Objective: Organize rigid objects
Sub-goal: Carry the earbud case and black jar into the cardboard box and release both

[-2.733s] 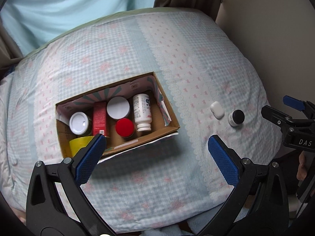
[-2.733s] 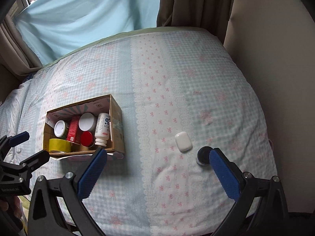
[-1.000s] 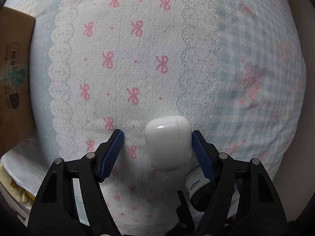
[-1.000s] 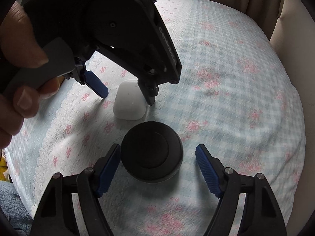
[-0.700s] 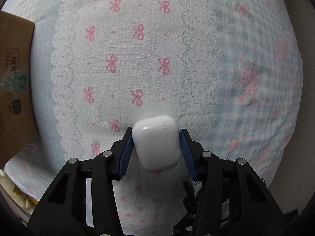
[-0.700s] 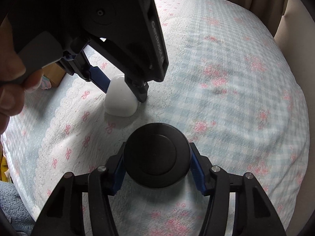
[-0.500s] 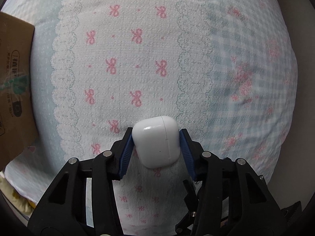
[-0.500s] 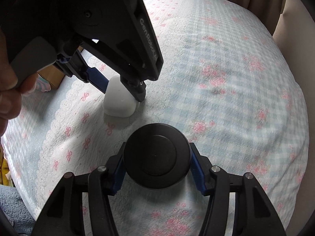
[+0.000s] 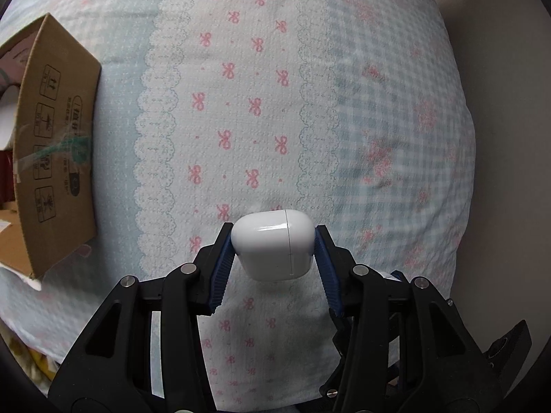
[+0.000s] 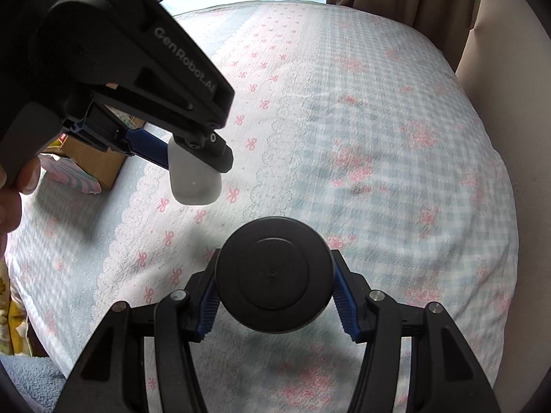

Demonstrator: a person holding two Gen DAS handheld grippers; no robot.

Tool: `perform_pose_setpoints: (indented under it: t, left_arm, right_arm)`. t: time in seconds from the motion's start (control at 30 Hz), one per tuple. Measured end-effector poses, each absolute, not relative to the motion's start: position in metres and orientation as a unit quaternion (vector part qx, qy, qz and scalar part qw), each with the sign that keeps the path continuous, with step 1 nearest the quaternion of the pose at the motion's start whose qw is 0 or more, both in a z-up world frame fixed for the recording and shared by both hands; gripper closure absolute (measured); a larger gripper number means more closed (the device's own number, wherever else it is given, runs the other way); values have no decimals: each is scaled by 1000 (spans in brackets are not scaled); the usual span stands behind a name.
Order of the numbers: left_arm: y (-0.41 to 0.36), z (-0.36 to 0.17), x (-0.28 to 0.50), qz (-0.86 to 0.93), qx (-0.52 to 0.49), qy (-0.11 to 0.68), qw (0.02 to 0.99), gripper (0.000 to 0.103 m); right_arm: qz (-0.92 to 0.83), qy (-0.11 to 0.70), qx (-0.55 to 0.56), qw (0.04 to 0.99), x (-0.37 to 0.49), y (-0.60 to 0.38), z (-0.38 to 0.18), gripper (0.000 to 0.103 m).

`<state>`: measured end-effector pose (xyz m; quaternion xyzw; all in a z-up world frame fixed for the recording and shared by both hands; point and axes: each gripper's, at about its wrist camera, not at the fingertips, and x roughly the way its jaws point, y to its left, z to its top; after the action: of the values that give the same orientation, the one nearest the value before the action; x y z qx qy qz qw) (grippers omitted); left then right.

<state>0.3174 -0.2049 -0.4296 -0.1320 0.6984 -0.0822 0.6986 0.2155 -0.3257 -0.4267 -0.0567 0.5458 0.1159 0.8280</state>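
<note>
1. The left gripper [image 9: 274,254] pinched a white earbud case [image 9: 273,245] between its blue pads [image 9: 220,268], one pad on each side of the case.
2. From the right wrist view, that case [image 10: 194,179] hung clear above the bedspread [image 10: 378,137], with a hand [image 10: 13,186] on the gripper's handle at the left edge.
3. The right gripper [image 10: 274,296] was clamped on a round black-lidded jar [image 10: 274,275], its pads pressing both sides of the lid.
4. A cardboard box [image 9: 58,144] stood on the bed to the left, well apart from the case, its printed side wall facing the left wrist camera.
5. The bedspread [image 9: 241,69] showed pink bows, lace-pattern bands and pale blue check.
</note>
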Motion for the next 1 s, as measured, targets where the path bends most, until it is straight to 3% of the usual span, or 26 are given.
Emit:
perform_pose_setpoints:
  t: [0.53,0.77,1.0]
  left_arm:
    - [-43,-254,301,-109,-184,604,768,61]
    - [60,-226,294,-102,-190,587,780,61]
    - [158,-238,295,-86,-198,591,777,61]
  right_arm:
    - [106,517,-27,849,211,-250,-281,50]
    - [113,501,5,858,231,-165,-227,50]
    - [123,516,13,847,246,-76,-220,50]
